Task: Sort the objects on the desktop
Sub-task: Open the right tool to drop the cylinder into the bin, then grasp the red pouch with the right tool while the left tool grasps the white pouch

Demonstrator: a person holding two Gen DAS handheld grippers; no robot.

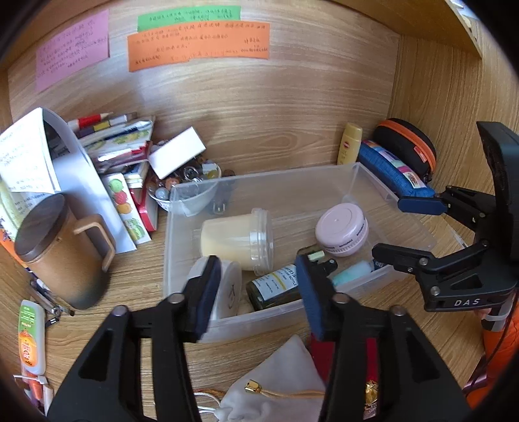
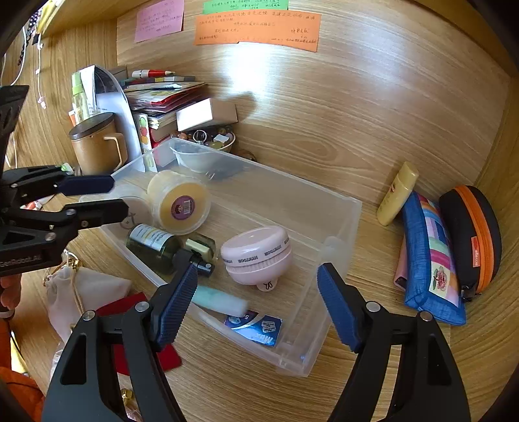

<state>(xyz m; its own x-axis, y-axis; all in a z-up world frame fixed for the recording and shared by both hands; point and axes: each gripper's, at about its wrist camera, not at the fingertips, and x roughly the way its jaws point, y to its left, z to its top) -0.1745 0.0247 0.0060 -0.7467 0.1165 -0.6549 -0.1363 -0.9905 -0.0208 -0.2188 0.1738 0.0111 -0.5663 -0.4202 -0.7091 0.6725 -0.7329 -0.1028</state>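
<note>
Left wrist: left gripper (image 1: 259, 292) spread open, empty, above clear bin's (image 1: 246, 319) near wall; white pouch (image 1: 275, 386) lies just outside.

Right wrist: right gripper (image 2: 256, 305) open, empty, over bin corner. Best approach pouch low, pinch its bulk.

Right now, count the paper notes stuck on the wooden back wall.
3. The pink note sits furthest left, the green note is top centre, and the orange note hangs directly under the green one. More could lie beyond the frame.
</note>
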